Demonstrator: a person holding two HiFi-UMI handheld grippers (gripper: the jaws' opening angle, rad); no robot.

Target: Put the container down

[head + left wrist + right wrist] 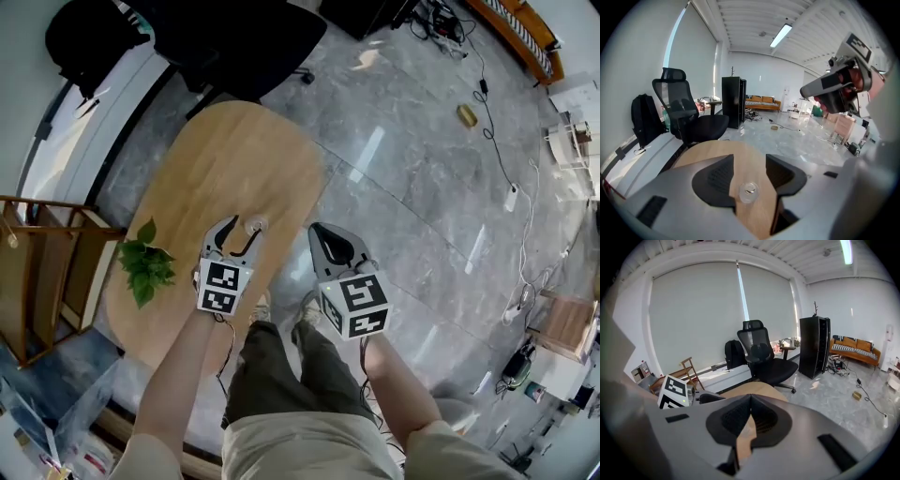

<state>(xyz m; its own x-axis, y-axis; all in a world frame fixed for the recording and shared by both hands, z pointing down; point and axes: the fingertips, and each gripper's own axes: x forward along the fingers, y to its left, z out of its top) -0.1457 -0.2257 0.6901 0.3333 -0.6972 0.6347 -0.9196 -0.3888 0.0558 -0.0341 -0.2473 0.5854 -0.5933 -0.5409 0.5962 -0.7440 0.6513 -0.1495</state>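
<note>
Pale wood is seen in the table (234, 159), on which the clear container (748, 192) is set, framed below the gap of the left tongs (750, 164). These are held apart, gripping nothing. The right tongs (750, 401), alongside, are pressed together, empty.

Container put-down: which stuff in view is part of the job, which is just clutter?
Job: clear container, standing on the wooden table; left gripper, open above it; right gripper, shut, empty.
Lying about: plant, office chair, backpack, wooden rack.
</note>
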